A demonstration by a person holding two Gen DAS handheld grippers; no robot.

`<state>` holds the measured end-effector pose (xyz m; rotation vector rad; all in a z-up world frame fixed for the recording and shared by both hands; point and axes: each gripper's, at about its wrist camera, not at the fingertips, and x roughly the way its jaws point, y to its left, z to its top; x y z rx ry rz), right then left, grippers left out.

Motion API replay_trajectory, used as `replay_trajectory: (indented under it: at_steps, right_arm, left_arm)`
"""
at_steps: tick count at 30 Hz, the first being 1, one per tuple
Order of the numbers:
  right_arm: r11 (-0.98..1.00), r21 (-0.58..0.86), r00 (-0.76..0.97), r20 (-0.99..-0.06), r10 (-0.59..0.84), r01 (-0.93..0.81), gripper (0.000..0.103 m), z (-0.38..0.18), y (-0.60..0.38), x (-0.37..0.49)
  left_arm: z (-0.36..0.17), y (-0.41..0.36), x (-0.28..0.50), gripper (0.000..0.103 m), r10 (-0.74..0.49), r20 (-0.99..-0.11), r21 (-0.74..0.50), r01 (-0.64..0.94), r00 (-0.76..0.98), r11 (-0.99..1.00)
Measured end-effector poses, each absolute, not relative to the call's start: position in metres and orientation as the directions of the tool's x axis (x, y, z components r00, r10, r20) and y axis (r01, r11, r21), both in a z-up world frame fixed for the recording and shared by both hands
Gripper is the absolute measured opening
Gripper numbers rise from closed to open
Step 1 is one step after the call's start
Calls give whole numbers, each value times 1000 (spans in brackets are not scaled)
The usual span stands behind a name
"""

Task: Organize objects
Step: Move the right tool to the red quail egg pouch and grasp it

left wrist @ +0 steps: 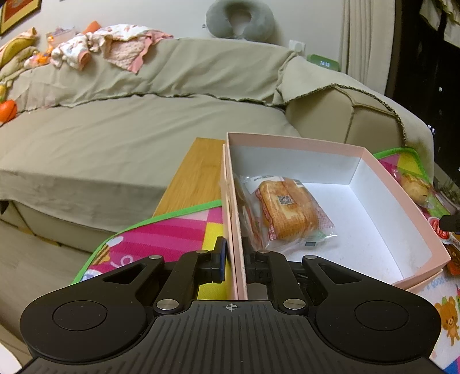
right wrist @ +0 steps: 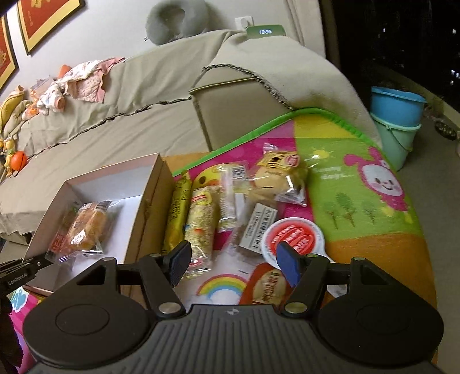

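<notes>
A pink box [left wrist: 408,201] with a white inside stands on a colourful play mat [left wrist: 172,230]. One wrapped bread packet [left wrist: 287,213] lies in it. My left gripper [left wrist: 237,259] is shut on the box's near left wall. In the right wrist view the box [right wrist: 149,201] is at the left with the bread packet [right wrist: 83,227] inside. My right gripper [right wrist: 233,264] is open and empty above several wrapped snacks on the mat [right wrist: 359,201]: a gold bar [right wrist: 178,210], a rice bar [right wrist: 201,227], a wrapped bun [right wrist: 276,178] and a round red-and-white lid [right wrist: 293,238].
A beige-covered sofa [left wrist: 129,120] runs behind the table, with baby clothes [left wrist: 95,46] and a grey neck pillow [left wrist: 238,17] on its back. A wooden tabletop [left wrist: 195,172] shows beside the mat. Blue and teal buckets [right wrist: 396,120] stand at the far right.
</notes>
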<state>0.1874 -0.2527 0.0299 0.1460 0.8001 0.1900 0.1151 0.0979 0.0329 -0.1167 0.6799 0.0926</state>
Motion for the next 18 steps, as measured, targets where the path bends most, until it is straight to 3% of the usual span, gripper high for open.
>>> replay_trajectory:
  at_steps: [18]
  right_arm:
    - [993, 105, 675, -729, 118, -60, 67, 5, -285, 159]
  left_arm:
    - [33, 98, 115, 12, 49, -633, -73, -123, 773, 990]
